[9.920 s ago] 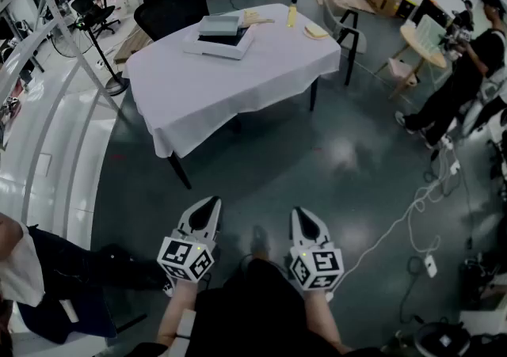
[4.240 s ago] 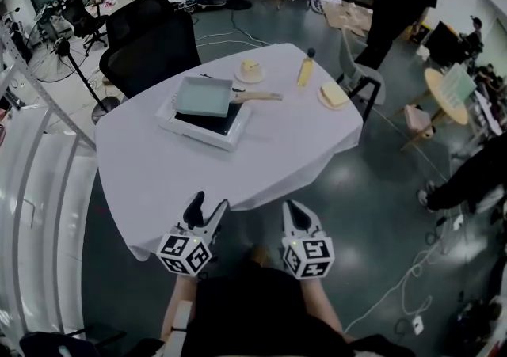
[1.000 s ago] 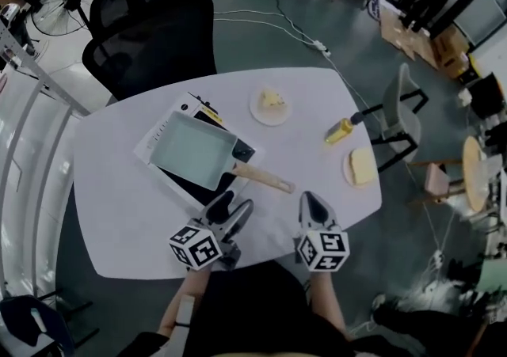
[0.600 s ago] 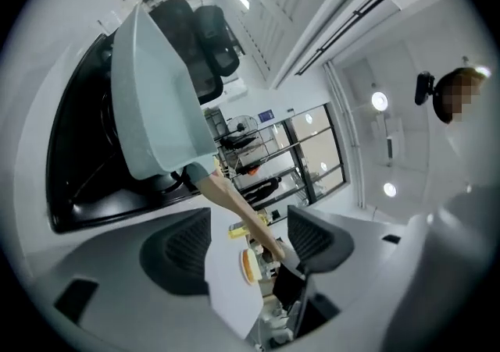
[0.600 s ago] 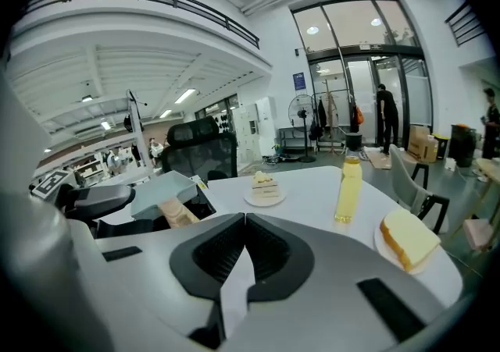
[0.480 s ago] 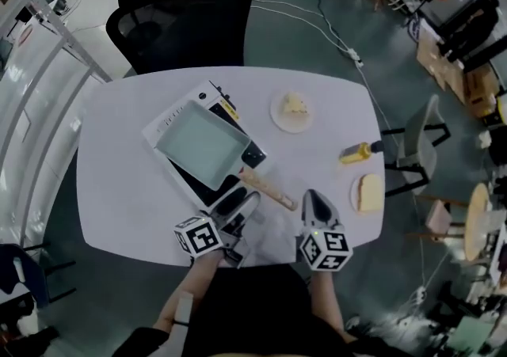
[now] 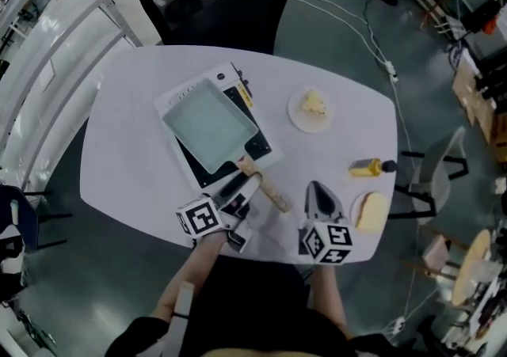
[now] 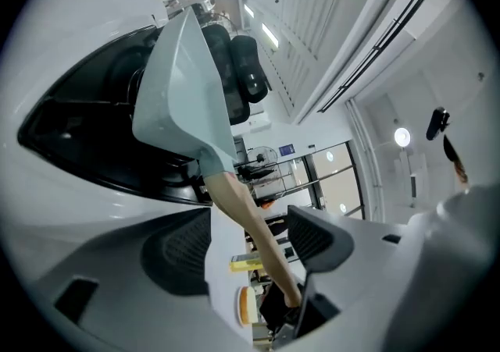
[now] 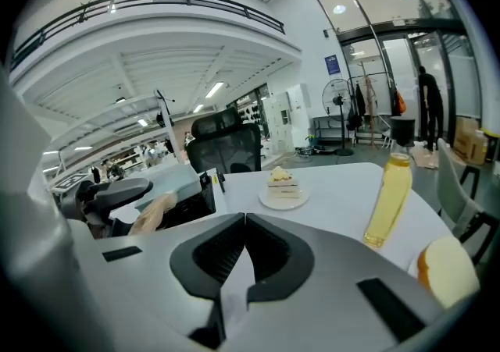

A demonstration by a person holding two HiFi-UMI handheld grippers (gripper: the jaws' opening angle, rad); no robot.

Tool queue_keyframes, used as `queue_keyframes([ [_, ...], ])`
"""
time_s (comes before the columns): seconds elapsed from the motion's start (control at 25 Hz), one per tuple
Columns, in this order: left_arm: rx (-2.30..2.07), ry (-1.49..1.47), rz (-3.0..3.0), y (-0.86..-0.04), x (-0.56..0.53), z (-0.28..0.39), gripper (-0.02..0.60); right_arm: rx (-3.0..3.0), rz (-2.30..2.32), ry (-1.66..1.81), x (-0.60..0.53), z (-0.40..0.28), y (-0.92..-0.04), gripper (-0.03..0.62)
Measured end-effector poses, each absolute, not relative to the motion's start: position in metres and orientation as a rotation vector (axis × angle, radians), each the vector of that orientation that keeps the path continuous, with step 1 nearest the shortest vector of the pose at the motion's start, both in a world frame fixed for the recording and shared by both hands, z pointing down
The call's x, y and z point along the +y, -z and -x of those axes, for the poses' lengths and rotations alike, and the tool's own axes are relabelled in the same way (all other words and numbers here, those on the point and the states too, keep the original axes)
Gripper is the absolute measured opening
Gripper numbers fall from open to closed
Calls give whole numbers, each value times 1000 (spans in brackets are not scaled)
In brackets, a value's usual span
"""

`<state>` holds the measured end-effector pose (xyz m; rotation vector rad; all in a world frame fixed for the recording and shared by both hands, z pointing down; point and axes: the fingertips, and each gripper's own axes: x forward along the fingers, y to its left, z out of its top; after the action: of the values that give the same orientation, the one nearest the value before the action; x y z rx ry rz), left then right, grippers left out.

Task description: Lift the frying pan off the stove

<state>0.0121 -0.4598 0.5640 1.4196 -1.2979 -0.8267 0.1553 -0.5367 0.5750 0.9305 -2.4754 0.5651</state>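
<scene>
Frying pan [image 7: 207, 122]: pale green and rectangular, sitting flat on the black top of the stove [image 7: 178, 98]. Its wooden handle [image 7: 265, 191] points toward the person.
Stove: white-rimmed, left of centre on the white-clothed bench [image 7: 127, 157].
Left tool [image 7: 242, 187]: released, at the handle. The head view shows only that it overlaps the wood. The left gripper view shows the jaws spread, with the handle [image 8: 250, 225] running between the two pads, unclamped.
Right tool [image 7: 317, 191]: clenched and empty. The right gripper view shows the jaw tips meeting with nothing between them. The head view places it just right of the handle's end, over the bench.
Bottle [image 9: 388, 198]: the right gripper view shows it upright, yellow with a dark cap. From above it reads only as a short yellow shape.
Cake plate [image 7: 314, 108]: beyond the bottle, right of the stove.
Bread [image 7: 371, 211]: near the bench's right edge, beside the right tool.
</scene>
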Motion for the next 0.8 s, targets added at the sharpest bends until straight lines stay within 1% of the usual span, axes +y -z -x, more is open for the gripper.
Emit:
queue_keyframes([
  [0.36,-1350,898,-1302,-575,-476,2,290,-2498,-793,-568,-551,-148,-582,6],
  [0.52,-1227,1080,-1278,-563,-497,-7,290,-2495,-729,-561,-557,-142,-591,6],
  [0.72,-1261,1066,-1288,-572,-505,-4,288,-2494,-658,-563,-560,-135,-601,6],
  [0.76,-1292,1053,-1288,-574,-505,-2,276,-2492,-645,-565,-560,-135,-603,6],
  [0.8,-1324,1041,-1287,-575,-505,0,231,-2490,-636,-568,-560,-136,-605,6],
])
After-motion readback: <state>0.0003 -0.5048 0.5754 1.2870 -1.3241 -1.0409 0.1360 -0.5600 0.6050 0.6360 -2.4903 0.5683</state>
